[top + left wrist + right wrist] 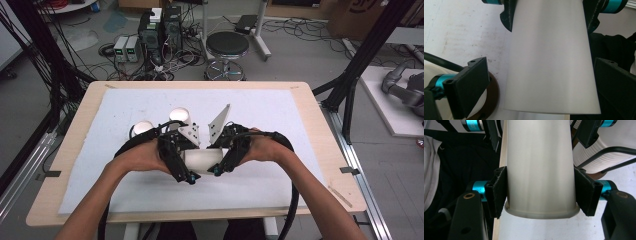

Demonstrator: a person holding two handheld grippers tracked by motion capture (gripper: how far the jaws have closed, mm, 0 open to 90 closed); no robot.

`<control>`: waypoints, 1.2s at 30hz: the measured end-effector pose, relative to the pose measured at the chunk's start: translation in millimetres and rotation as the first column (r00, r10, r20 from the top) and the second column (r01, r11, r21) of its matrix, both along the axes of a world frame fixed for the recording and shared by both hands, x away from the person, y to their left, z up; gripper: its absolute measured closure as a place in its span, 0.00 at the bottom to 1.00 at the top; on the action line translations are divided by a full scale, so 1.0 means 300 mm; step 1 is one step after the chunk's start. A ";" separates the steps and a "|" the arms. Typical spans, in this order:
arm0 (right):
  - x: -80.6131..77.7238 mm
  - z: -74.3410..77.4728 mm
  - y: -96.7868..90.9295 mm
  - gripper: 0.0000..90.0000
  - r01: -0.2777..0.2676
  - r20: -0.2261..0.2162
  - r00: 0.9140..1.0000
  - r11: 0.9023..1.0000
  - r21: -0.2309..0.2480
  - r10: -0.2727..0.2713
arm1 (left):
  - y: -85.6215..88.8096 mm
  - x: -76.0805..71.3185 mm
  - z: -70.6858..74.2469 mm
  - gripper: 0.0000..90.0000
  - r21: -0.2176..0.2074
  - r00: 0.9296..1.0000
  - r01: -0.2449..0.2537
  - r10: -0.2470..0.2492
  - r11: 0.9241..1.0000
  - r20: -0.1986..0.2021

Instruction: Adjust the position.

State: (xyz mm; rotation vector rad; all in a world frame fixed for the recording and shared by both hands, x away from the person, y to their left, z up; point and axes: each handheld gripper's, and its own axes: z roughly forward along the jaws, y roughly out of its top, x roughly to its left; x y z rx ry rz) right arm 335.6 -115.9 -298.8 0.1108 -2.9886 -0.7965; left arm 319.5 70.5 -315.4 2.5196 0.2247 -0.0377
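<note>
High view: both hands meet over the white mat [150, 195]; the white tapered plastic cup [202, 161] lies level between the grippers.

Left gripper view: left gripper [536, 82] jaws stand clear of the cup; close squarely before pulling.

Right gripper view: right gripper [540, 192] clamps the cup near its rim. Hold steady.

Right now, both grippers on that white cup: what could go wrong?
1. The right gripper clamps the cup just behind its rim; squeezing could dent the thin wall.
2. The left gripper has its jaws standing off the cup's wide end, so a pull apart may slip.
3. The cup stack stands close behind; a swing could topple it.
</note>
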 end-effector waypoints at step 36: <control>0.011 -0.024 0.034 0.39 -0.010 -0.014 1.000 0.998 -0.063 0.009 | -0.024 -0.004 -0.024 0.24 0.066 0.999 0.040 -0.039 0.997 -0.005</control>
